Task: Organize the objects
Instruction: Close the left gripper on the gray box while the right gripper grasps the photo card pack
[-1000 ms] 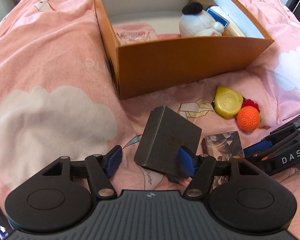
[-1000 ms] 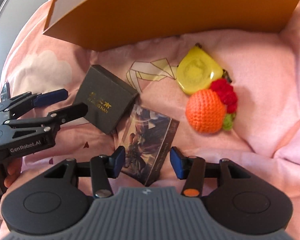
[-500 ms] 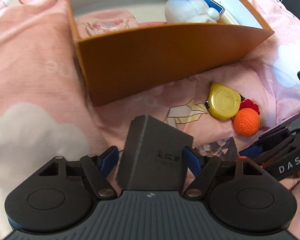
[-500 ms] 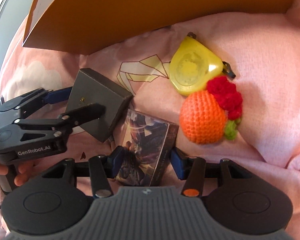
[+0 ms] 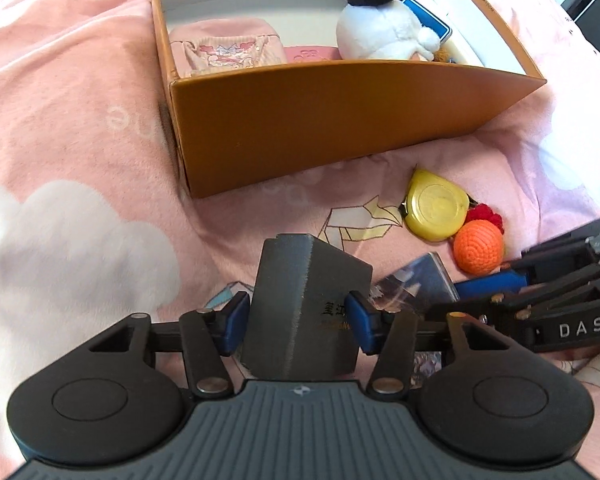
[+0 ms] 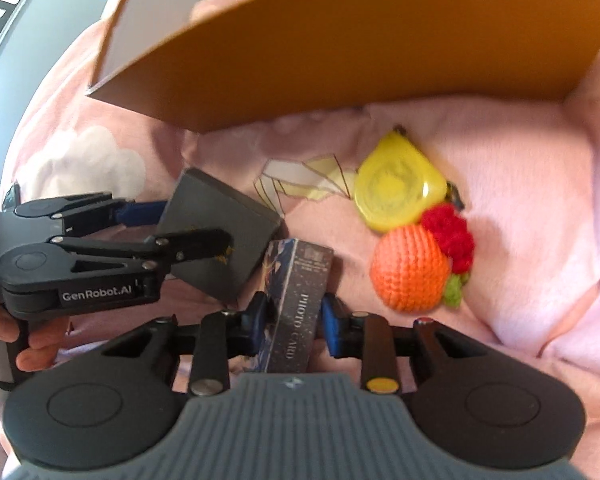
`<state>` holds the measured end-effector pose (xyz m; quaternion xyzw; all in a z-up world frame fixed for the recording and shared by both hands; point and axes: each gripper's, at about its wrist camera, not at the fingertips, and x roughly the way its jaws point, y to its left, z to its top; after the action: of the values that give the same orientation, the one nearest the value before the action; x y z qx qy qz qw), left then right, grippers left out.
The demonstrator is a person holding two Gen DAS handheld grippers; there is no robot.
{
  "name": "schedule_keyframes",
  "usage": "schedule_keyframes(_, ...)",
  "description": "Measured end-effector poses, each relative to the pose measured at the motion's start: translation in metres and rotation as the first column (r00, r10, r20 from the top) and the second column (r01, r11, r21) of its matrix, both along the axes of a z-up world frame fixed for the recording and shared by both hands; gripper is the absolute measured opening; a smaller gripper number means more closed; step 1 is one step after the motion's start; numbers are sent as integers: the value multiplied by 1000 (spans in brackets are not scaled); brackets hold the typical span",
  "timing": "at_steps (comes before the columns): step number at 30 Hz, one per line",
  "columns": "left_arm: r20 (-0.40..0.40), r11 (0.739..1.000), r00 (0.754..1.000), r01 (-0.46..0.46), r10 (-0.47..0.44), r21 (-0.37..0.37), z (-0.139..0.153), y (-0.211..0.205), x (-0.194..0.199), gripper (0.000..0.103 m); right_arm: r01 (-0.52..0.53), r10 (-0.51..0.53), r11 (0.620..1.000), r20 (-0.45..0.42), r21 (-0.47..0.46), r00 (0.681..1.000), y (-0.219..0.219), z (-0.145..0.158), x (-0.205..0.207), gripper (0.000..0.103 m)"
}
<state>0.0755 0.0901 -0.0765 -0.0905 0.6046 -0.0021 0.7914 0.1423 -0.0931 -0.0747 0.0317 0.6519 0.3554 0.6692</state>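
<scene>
My left gripper (image 5: 296,322) is shut on a dark grey box (image 5: 300,304) with gold lettering and holds it tilted just above the pink blanket; the grey box also shows in the right wrist view (image 6: 220,236). My right gripper (image 6: 294,322) is shut on a photo card box (image 6: 296,304), held on edge; it shows at the right in the left wrist view (image 5: 414,282). An orange cardboard box (image 5: 320,120) stands beyond, open on top. A yellow tape measure (image 6: 396,186) and an orange crochet ball (image 6: 410,274) lie on the blanket at the right.
Inside the orange box lie a white plush toy (image 5: 380,26), a pink pouch (image 5: 224,48) and a blue-edged item (image 5: 428,20). The pink blanket (image 5: 72,128) with white cloud prints covers the whole surface. The two grippers sit close side by side.
Both grippers have closed on their boxes. The left one has lifted and tilted the grey box; the right one has turned the photo card box onto its edge.
</scene>
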Motion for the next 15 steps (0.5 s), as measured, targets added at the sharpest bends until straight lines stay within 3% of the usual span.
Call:
schedule_keyframes(6,-13,999,1000,-21,20,-43,8,-2,-6,47,-32,33,999,62,-14,998,3,5,5,27)
schedule_keyframes(10,-46,977,998,-61,52,-204,4,2,-9,46,-37,39,999,56,-21,998,14,-4,4,27)
schedule_keyframes(15,-53,985,995,-88,81,-150,-4,-3,-7,46,-42,43,999,45,-14,998,17,-8,4,26)
